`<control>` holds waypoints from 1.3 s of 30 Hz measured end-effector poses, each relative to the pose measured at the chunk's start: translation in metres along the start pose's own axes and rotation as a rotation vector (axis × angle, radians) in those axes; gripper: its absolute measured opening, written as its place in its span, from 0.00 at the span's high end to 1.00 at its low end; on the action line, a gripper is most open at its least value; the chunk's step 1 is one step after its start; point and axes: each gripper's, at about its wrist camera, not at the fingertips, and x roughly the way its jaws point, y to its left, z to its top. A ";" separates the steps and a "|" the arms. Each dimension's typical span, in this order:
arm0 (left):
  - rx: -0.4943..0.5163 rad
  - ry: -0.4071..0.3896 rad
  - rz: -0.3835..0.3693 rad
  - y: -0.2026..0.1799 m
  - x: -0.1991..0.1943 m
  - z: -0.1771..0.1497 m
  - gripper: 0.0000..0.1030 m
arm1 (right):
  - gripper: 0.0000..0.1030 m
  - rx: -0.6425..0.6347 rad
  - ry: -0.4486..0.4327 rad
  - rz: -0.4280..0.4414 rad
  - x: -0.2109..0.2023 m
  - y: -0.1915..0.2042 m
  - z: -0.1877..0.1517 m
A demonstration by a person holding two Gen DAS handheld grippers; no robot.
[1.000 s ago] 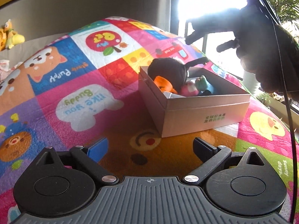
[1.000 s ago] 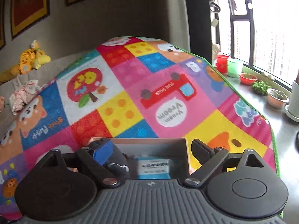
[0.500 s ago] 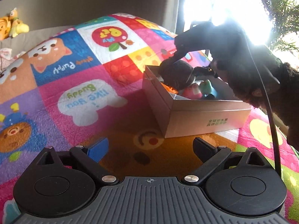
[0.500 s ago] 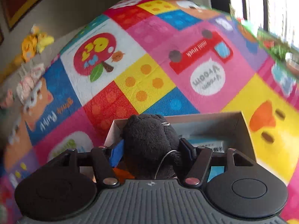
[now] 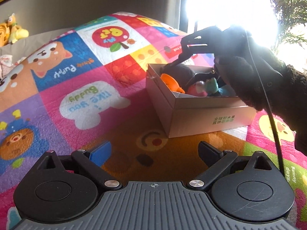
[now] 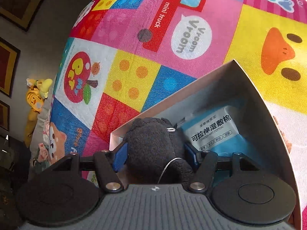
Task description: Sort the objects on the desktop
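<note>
The right gripper (image 6: 155, 153) is closing its jaws on a black plush toy (image 6: 155, 143), blue pads pressed to both its sides, low in the centre of the right wrist view, inside the open cardboard box (image 6: 255, 95). A blue wet-cotton pack (image 6: 213, 134) lies right of the toy. The left gripper (image 5: 153, 151) hovers spread and empty over the colourful play mat (image 5: 92, 103), at the bottom of its view.

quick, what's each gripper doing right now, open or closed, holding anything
Left gripper: open, empty, above the play mat.
Right gripper: jaws closing, pads pressed on the black plush toy in the box.
</note>
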 end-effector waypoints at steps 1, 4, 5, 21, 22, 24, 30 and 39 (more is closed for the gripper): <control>-0.003 0.003 0.001 0.001 0.001 0.000 0.03 | 0.40 -0.007 -0.001 0.001 -0.002 0.000 -0.002; -0.008 0.009 0.001 0.002 0.002 0.000 0.03 | 0.39 -0.030 -0.011 -0.006 -0.008 0.001 -0.009; -0.008 0.008 0.002 0.002 0.001 0.000 0.02 | 0.39 -0.047 -0.014 -0.016 -0.011 0.002 -0.011; 0.004 0.087 0.110 -0.010 -0.007 -0.011 0.00 | 0.00 -0.437 -0.398 -0.124 -0.200 -0.024 -0.138; 0.012 0.094 0.121 -0.015 -0.008 -0.013 0.00 | 0.00 -0.454 -0.356 -0.134 -0.196 -0.029 -0.151; 0.028 0.110 0.143 -0.024 -0.011 -0.015 0.00 | 0.00 -0.457 -0.254 -0.161 -0.178 -0.034 -0.173; 0.092 0.114 0.219 -0.040 -0.001 -0.020 0.00 | 0.00 -0.620 -0.105 -0.327 -0.119 -0.021 -0.227; -0.054 0.129 0.215 -0.018 0.012 -0.013 0.00 | 0.00 -0.666 -0.140 -0.372 -0.088 -0.013 -0.209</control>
